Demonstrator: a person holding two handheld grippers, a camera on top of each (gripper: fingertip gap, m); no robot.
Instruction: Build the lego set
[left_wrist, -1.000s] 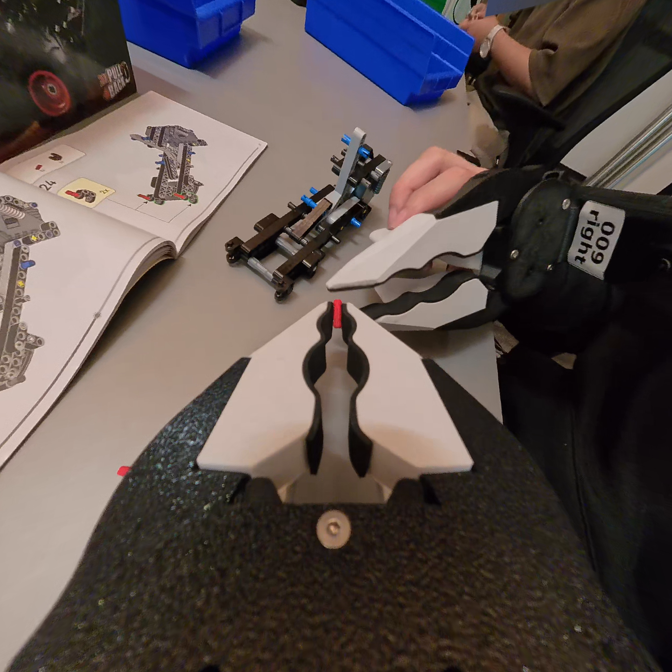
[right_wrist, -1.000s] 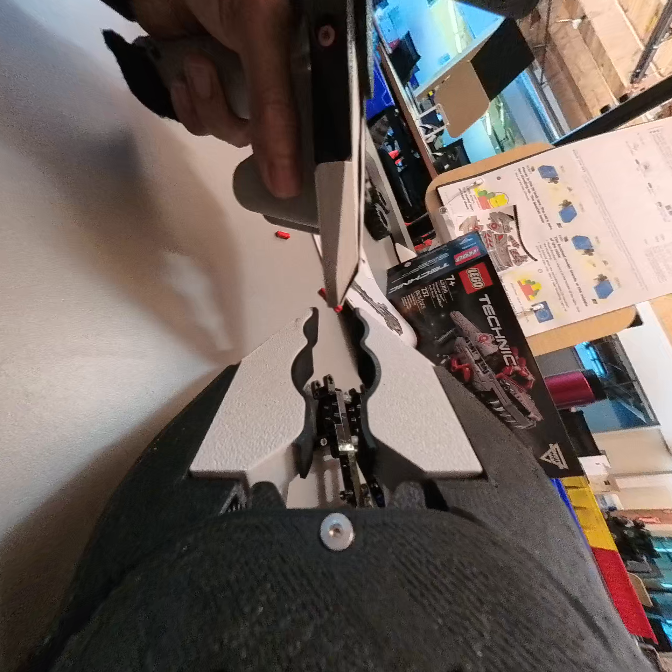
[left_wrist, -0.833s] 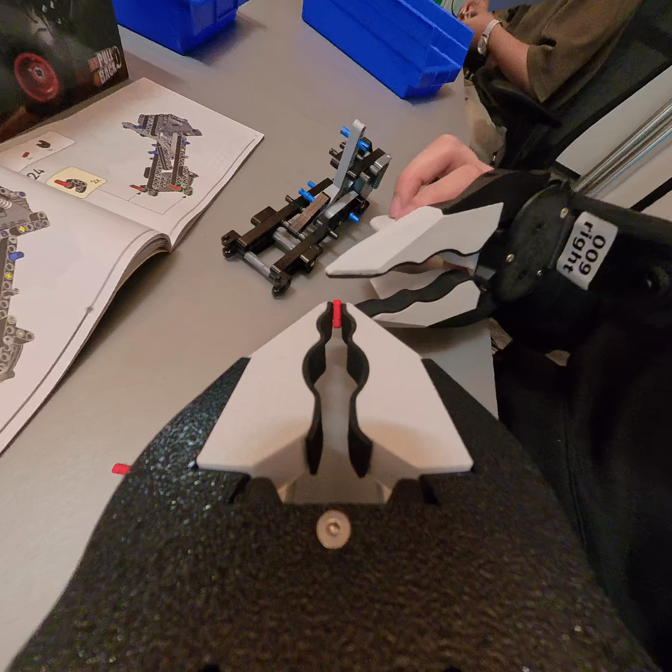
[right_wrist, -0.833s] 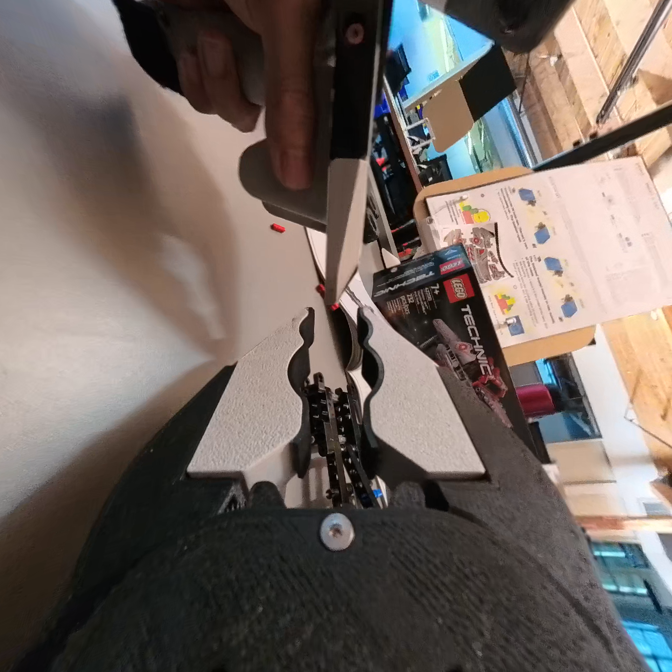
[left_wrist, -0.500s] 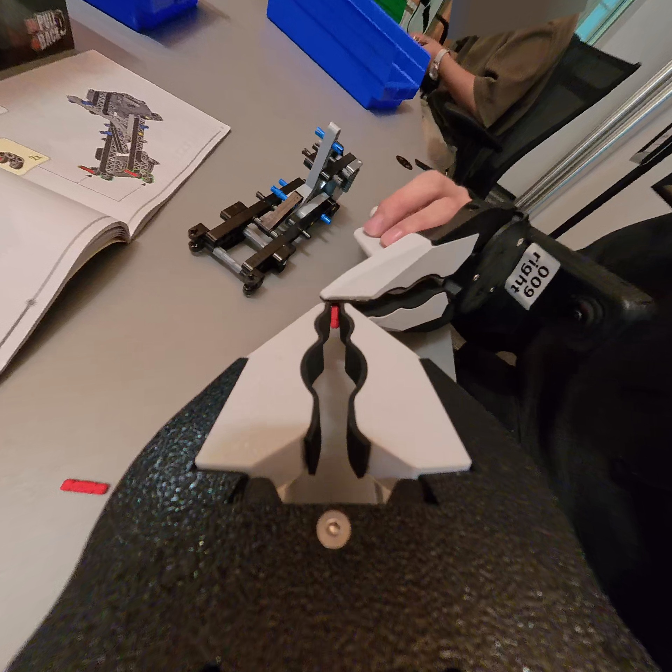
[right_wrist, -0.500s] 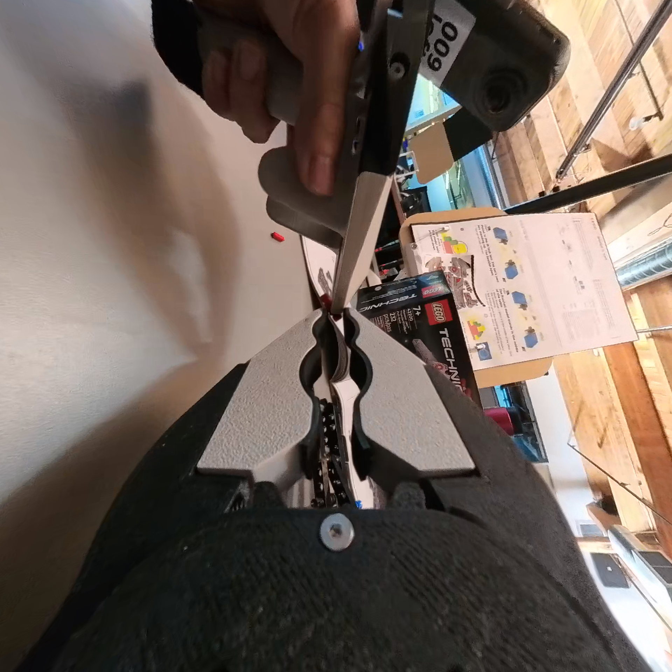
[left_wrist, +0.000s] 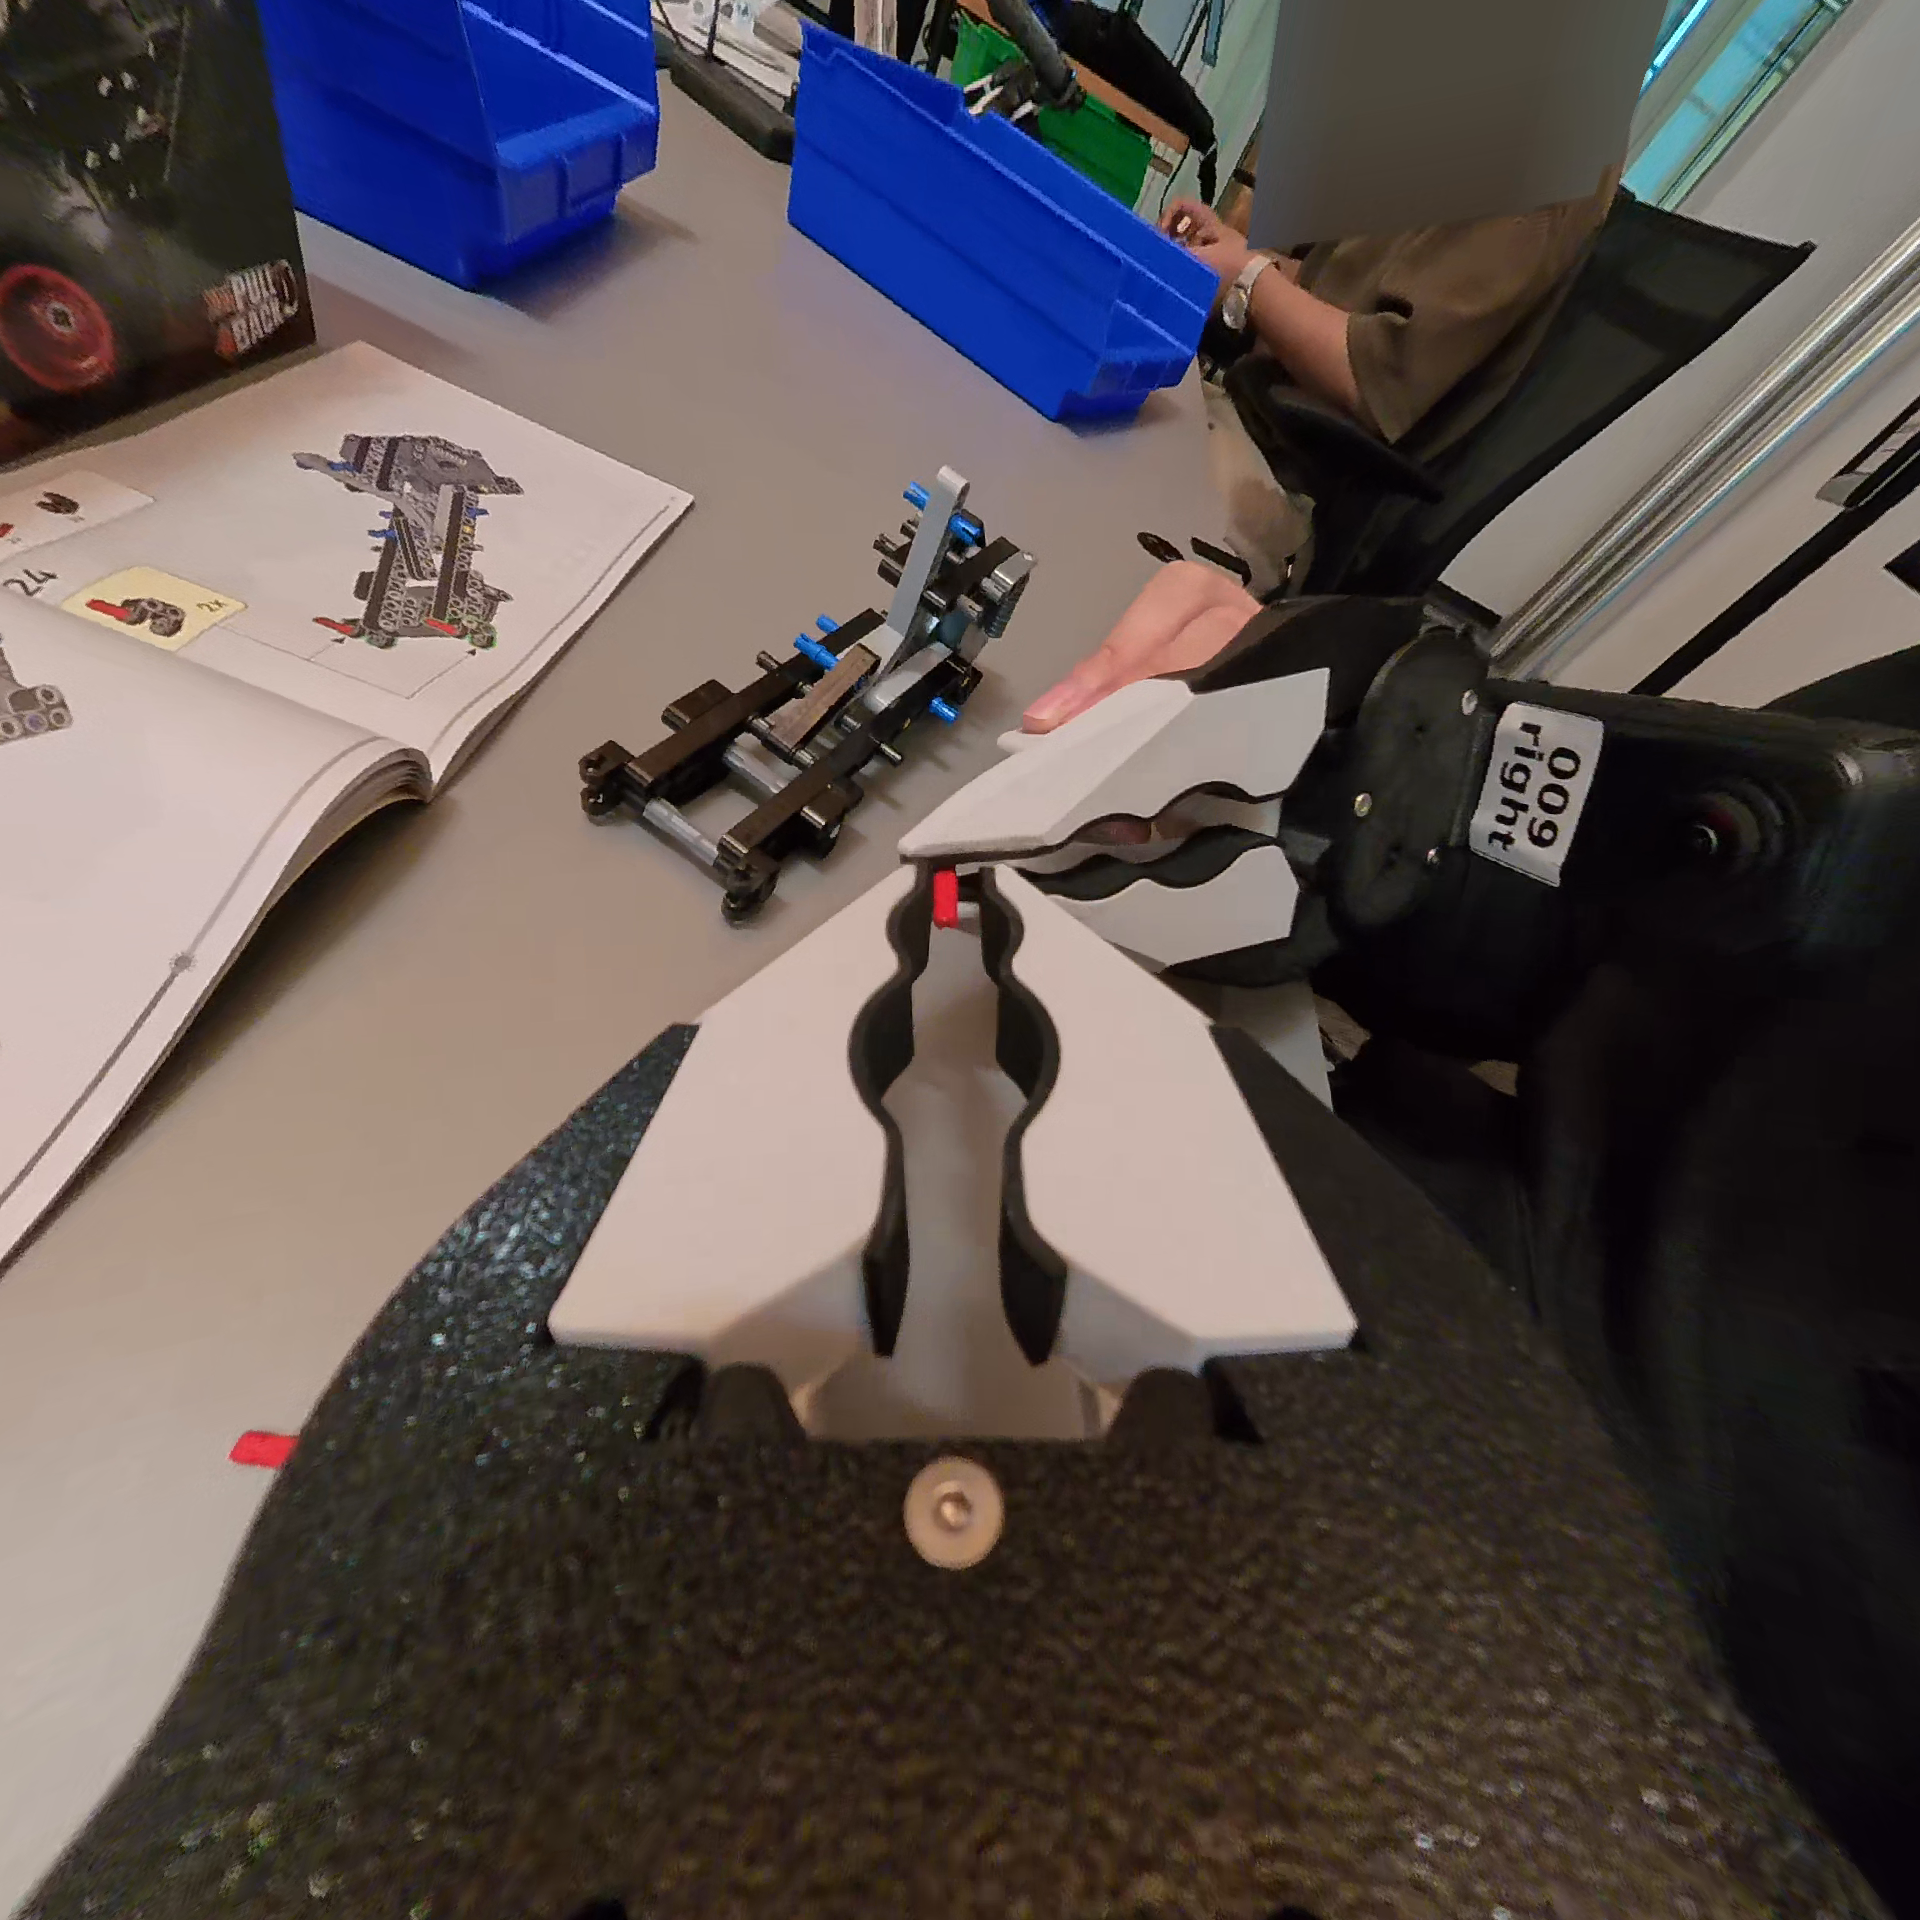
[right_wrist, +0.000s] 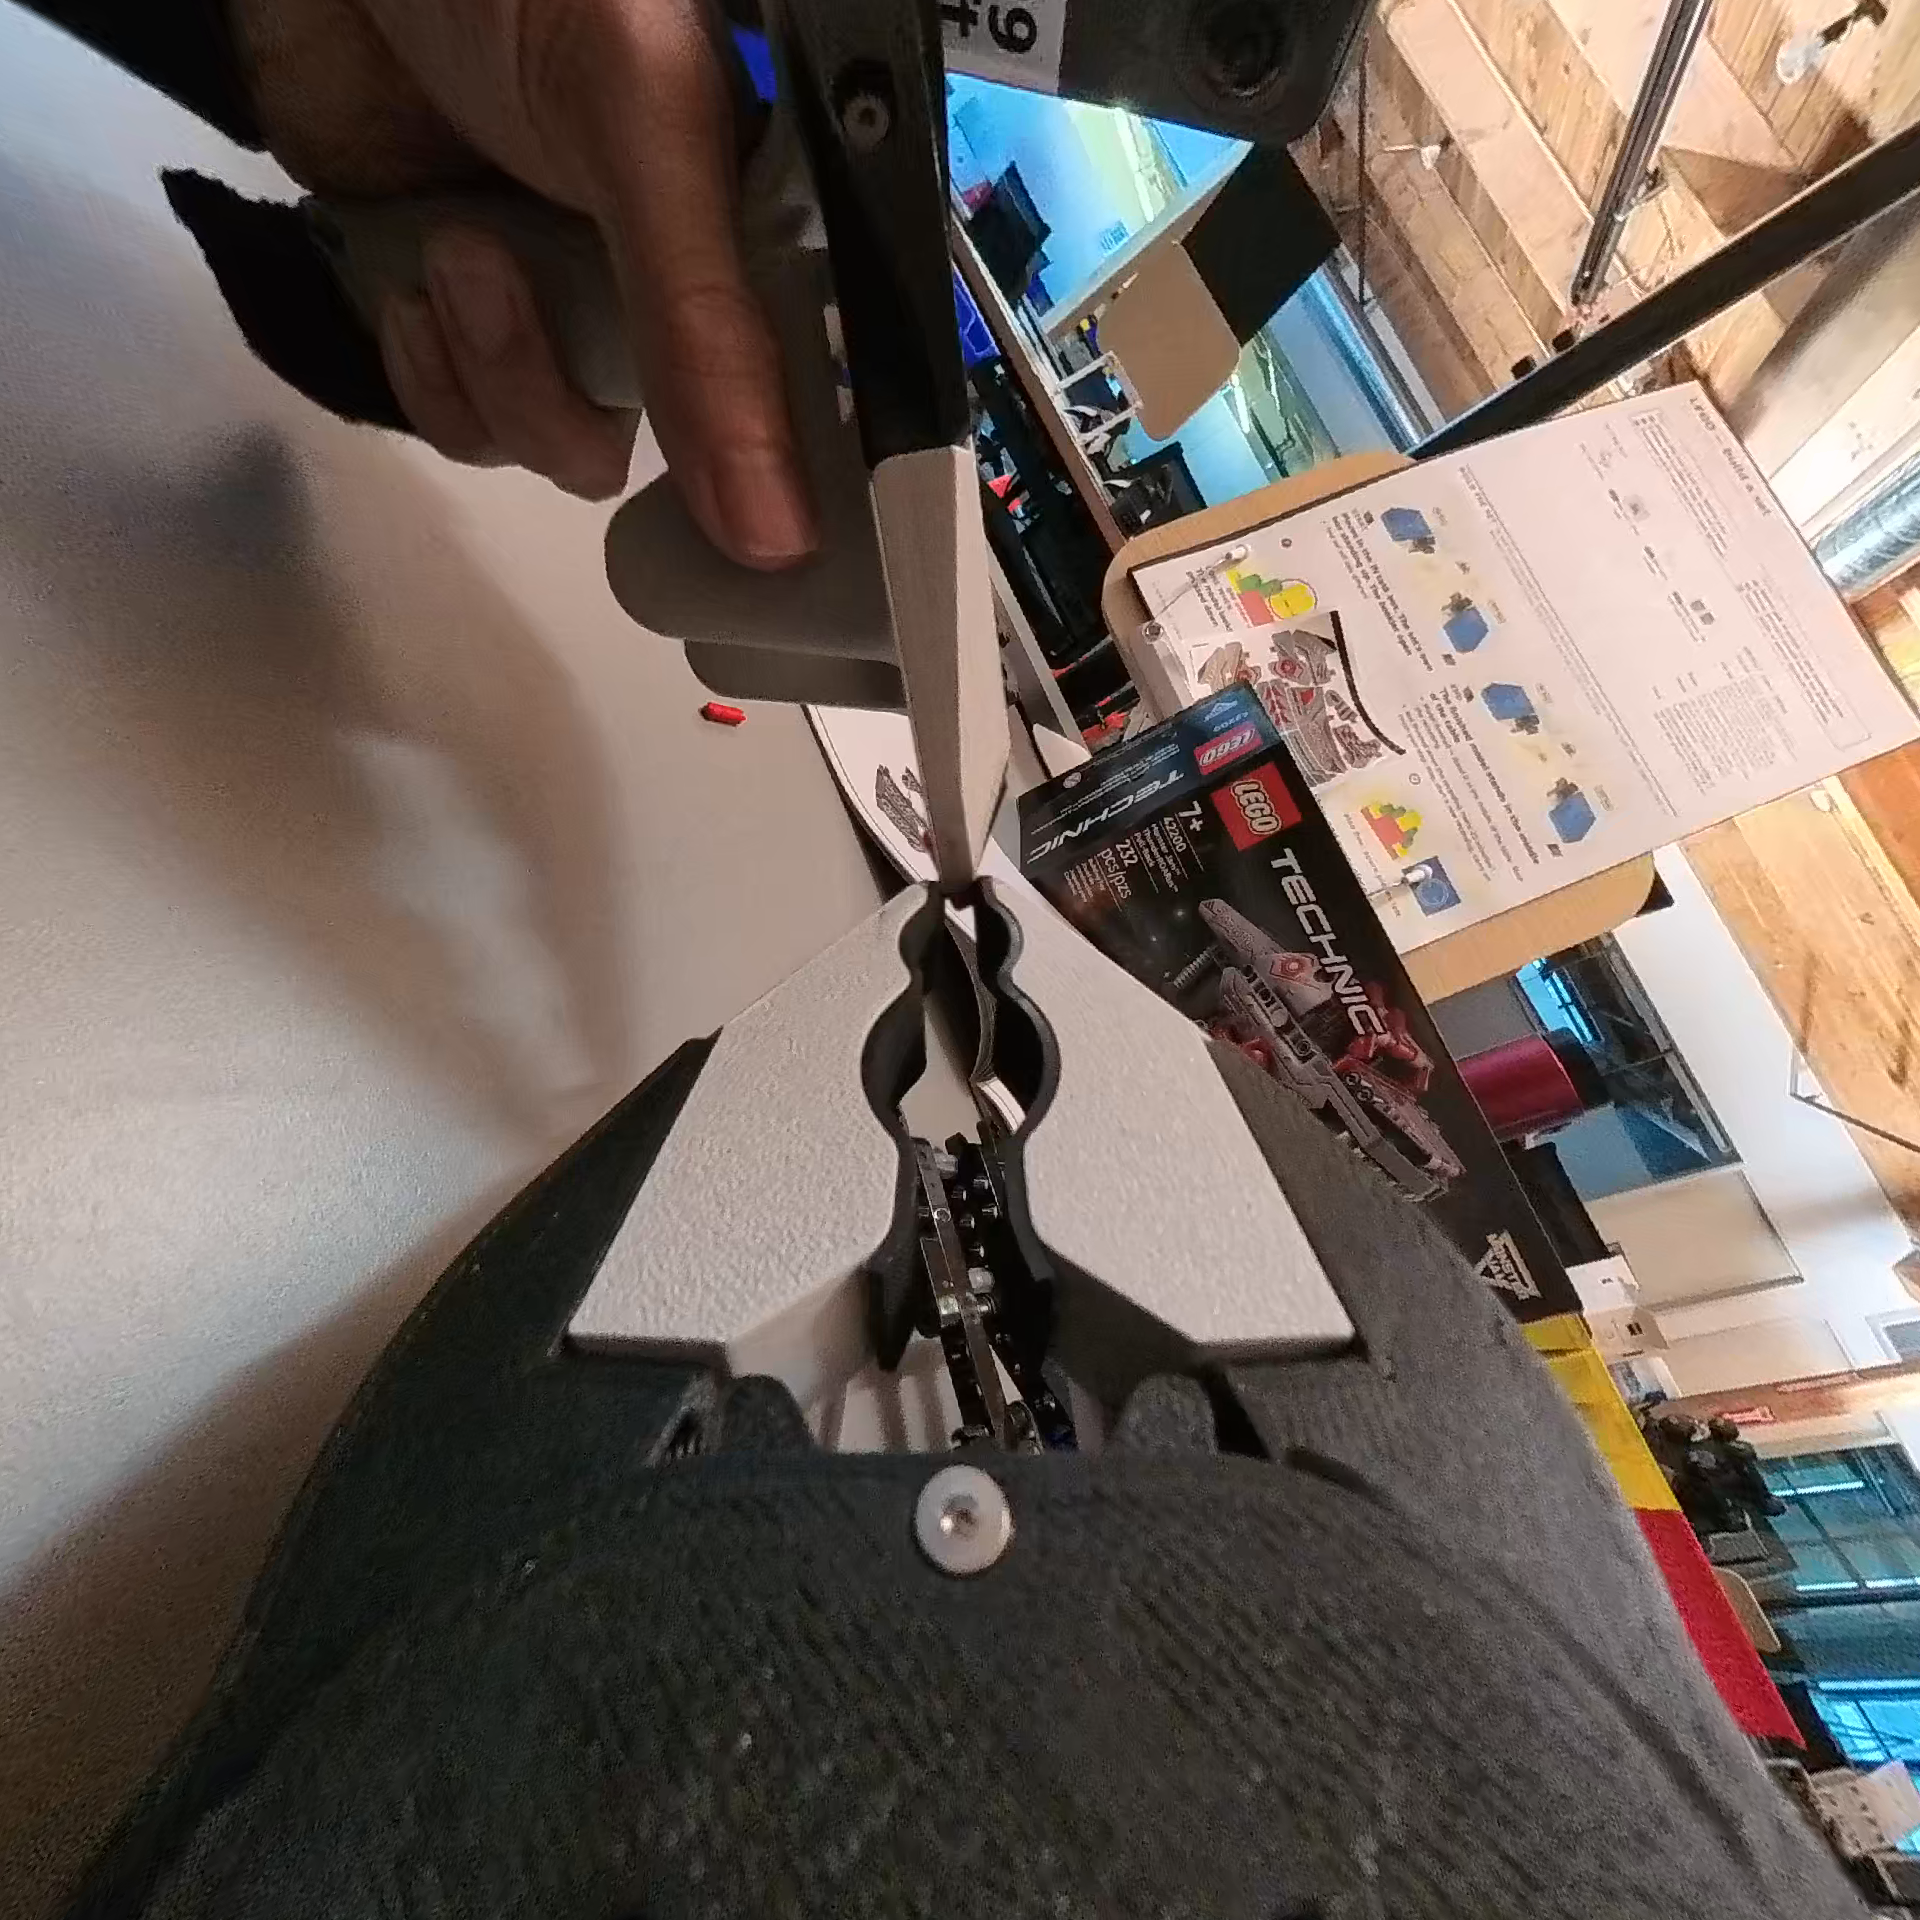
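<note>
Lying off to the left gripper's (left_wrist: 951, 883) left on the table (left_wrist: 727, 343), the open booklet (left_wrist: 312, 582) shows the build steps, and a spare red pin (left_wrist: 262, 1447) sits low on that side, close beside the gripper's body. Ahead and a little left of its tips rests the chassis (left_wrist: 821, 686), a black and grey frame with blue pins sticking out; it looks light and rigid, yet I judge the upright grey beam and the pins could pop off under a sideways squeeze, so the long black side rails seem the safest place to take hold. At the very tips, the left gripper is closed on a red pin (left_wrist: 944, 898), a tiny, hard, smooth piece that would likely slip or flick away if the pinch loosens, so it wants a grip across its middle. From the right, the right gripper (left_wrist: 971, 868) meets those tips crosswise; its jaws look nearly together around the same pin, but whether they actually clamp it I cannot tell. Further back stand two blue bins (left_wrist: 997, 229). In the right wrist view the left gripper's fingers (right_wrist: 951, 675) come down edge-on to the right gripper's tips, with the set's box (right_wrist: 1278, 987) just to their right.
</note>
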